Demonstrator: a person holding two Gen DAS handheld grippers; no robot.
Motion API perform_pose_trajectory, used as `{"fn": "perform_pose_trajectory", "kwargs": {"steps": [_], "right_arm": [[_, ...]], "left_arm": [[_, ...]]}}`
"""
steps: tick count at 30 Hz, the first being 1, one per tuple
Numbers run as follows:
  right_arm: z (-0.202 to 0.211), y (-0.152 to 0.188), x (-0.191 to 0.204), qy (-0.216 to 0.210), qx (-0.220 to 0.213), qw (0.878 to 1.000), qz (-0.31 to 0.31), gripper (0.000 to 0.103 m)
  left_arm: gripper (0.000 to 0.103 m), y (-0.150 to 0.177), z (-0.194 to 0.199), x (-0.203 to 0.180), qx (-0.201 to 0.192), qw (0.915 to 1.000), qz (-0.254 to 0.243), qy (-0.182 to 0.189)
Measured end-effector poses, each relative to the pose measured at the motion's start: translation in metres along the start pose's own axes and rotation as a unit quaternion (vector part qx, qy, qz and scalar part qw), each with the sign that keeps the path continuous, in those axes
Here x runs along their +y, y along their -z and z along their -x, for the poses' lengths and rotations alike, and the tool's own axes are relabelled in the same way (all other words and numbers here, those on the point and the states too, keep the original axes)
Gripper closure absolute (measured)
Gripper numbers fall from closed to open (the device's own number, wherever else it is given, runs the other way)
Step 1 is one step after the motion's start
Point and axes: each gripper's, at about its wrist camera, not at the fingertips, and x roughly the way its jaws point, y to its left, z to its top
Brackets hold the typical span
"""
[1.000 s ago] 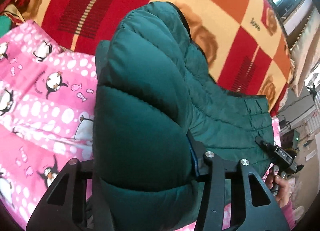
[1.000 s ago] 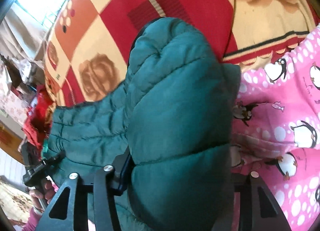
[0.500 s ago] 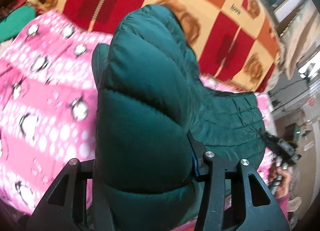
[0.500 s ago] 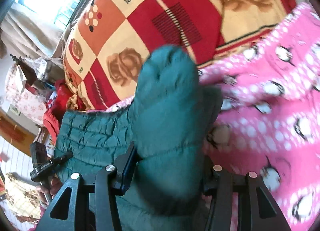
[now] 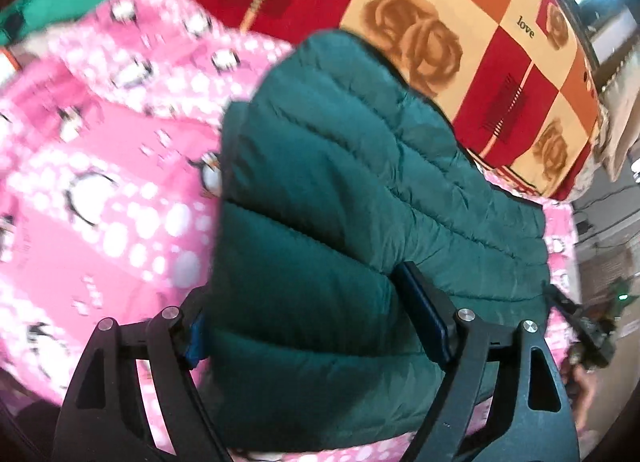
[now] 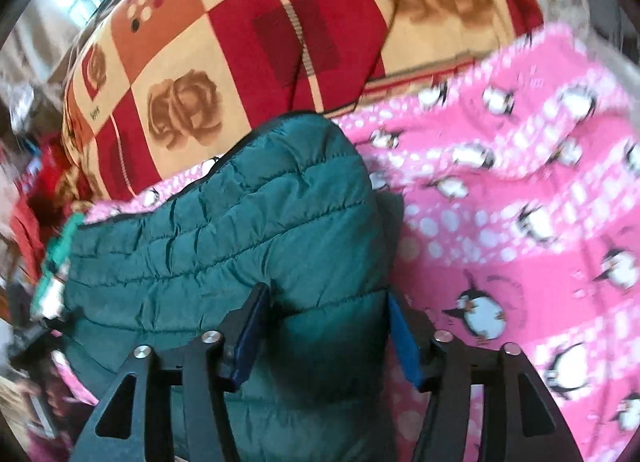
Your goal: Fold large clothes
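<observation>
The dark green quilted puffer jacket (image 5: 360, 202) lies across the pink penguin-print blanket (image 5: 100, 202), which itself covers part of a red, orange and cream rose-patterned quilt (image 5: 460, 42) on what looks like a bed; both wrist views show the jacket bunched up between the fingers, with its far end reaching toward the quilt. The left tongs (image 5: 320, 326) stand fairly wide, their blue pads pressed into either side of a thick padded fold, so they are clamped on the jacket rather than closed together. The right tongs (image 6: 324, 338) grip the same garment (image 6: 240, 242) the same way, with the blue pads sinking into the stuffing at the near edge. Holding two points along one edge seems meant to keep that edge straight, so that the bulky layer can be carried over as a single flap without sagging in the middle; the wide grip is forced by the thickness of the padding. Both grippers point forward and somewhat down over the bed, side by side and roughly parallel, each seeing the other at the rim of its own view. In the left wrist view the other gripper (image 5: 588, 334) shows at the jacket's right corner, blurred, and both views are smeared by motion.
</observation>
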Motion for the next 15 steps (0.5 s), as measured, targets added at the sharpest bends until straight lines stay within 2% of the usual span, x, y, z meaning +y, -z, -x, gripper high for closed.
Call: {"fn": "perform_pose_trajectory", "kwargs": {"steps": [2, 6, 12, 15], "right_arm": [[0.011, 0.004, 0.011, 0.013, -0.012, 1.000, 0.022, 0.023], [0.023, 0.013, 0.039, 0.030, -0.029, 0.997, 0.058, 0.022], [0.021, 0.036, 0.073, 0.004, -0.034, 0.997, 0.063, 0.022], [0.018, 0.047, 0.088, -0.008, -0.039, 0.997, 0.060, 0.022]], "left_arm": [[0.021, 0.002, 0.011, -0.004, -0.031, 0.9989, -0.011, -0.032], [0.021, 0.014, 0.035, -0.016, -0.083, 0.9922, -0.040, -0.084], [0.021, 0.032, 0.049, -0.040, -0.127, 0.9831, -0.076, -0.108], [0.021, 0.043, 0.051, -0.049, -0.135, 0.9802, -0.091, -0.113]]}}
